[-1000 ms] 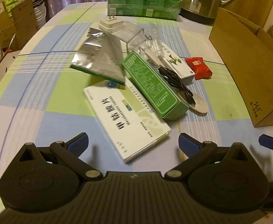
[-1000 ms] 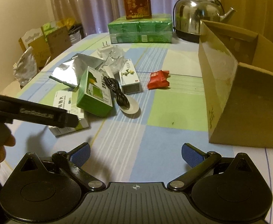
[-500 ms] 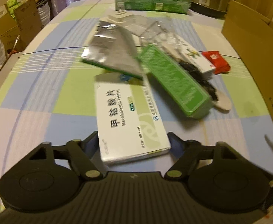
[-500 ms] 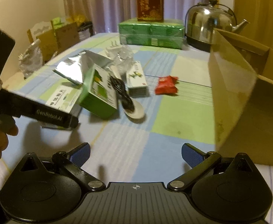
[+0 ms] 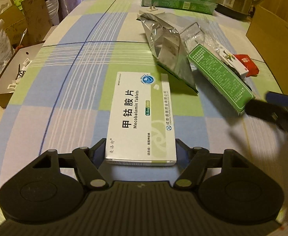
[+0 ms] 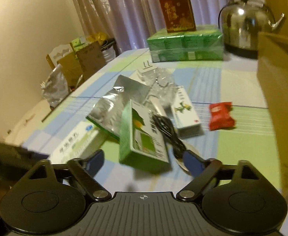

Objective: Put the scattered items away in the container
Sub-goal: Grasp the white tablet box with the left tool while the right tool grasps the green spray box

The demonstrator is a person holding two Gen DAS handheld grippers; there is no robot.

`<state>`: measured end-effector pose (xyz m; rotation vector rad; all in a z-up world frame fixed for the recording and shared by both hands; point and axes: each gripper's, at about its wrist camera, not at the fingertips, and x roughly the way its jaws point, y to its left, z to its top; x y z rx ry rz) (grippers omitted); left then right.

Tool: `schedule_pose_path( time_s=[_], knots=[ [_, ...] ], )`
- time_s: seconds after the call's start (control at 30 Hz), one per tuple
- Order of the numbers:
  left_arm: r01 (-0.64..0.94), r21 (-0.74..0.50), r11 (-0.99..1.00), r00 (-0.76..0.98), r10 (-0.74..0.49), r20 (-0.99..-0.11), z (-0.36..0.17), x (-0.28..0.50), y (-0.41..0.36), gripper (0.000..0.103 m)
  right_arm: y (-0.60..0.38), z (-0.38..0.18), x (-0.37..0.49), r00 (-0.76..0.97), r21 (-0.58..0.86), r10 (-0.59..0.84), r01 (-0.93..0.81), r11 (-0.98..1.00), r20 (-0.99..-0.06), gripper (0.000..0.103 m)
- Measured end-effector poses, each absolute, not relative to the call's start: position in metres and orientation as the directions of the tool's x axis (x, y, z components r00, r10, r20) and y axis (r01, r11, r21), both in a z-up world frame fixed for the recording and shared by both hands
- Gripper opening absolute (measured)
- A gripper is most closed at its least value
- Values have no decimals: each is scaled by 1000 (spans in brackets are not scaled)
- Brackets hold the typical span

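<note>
A white Mecobalamin tablet box (image 5: 142,118) lies on the checked tablecloth. My left gripper (image 5: 141,150) is shut on its near end, with a finger pressed against each long side. Further right lie a silver foil pouch (image 5: 169,53), a green box (image 5: 220,76) and a red candy (image 5: 246,64). In the right wrist view my right gripper (image 6: 143,161) is open just in front of the green box (image 6: 142,137), which has a black cable (image 6: 167,129) draped over it. The cardboard container (image 6: 277,98) stands open at the right.
A steel kettle (image 6: 246,23), wrapped green packs (image 6: 185,47) and a red carton (image 6: 175,9) stand at the table's far end. A white flower-printed box (image 6: 185,110), clear plastic (image 6: 159,80) and a plug (image 5: 152,9) lie in the pile. Cardboard boxes and bags (image 5: 6,39) sit beyond the left edge.
My left gripper moved forward around the white tablet box and shut on it, and the box turned in line with the fingers. My right gripper came closer to the green box.
</note>
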<state>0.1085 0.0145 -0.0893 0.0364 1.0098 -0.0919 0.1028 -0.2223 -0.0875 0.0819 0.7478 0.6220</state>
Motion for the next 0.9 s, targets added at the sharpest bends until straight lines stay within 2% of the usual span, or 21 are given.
schedule_pose_path(
  time_s=[0.1, 0.27, 0.37, 0.4, 0.47, 0.63, 0.7, 0.73, 0.77, 0.8, 0.83, 0.9],
  knots=[
    [101, -28, 995, 542, -79, -837, -87, 107, 19, 77, -213, -91, 115, 549, 299, 555, -488, 820, -625, 80],
    [106, -42, 993, 551, -94, -829, -86, 109, 20, 80, -204, -100, 131, 521, 328, 537, -443, 834, -664, 73],
    [103, -49, 993, 554, -98, -827, -88, 110, 22, 81, -201, -103, 132, 512, 320, 530, -443, 837, -676, 60],
    [103, -51, 993, 556, -100, -825, -88, 110, 23, 81, -200, -102, 130, 514, 309, 526, -450, 838, -678, 60],
    [101, -46, 994, 559, -95, -824, -88, 109, 23, 81, -198, -100, 124, 518, 266, 508, -471, 841, -688, 59],
    [122, -24, 992, 571, -90, -816, -86, 108, 20, 81, -189, -97, 88, 562, 18, 403, -567, 823, -723, 59],
    [133, -20, 991, 573, -93, -814, -87, 108, 17, 81, -191, -102, 75, 560, -27, 392, -596, 802, -730, 59],
    [133, -22, 991, 572, -95, -814, -87, 109, 16, 81, -193, -104, 70, 554, -19, 404, -606, 796, -728, 60],
    [134, -23, 991, 573, -97, -814, -88, 109, 16, 81, -197, -105, 66, 554, -8, 415, -606, 796, -721, 67],
    [135, -21, 991, 574, -96, -813, -88, 109, 15, 81, -200, -106, 63, 561, 3, 422, -598, 801, -712, 80],
    [138, -16, 990, 576, -93, -812, -89, 109, 15, 81, -203, -107, 62, 566, 18, 429, -590, 807, -703, 83],
    [144, -5, 990, 580, -89, -810, -89, 110, 14, 81, -206, -106, 62, 563, 49, 445, -581, 812, -696, 85]
  ],
)
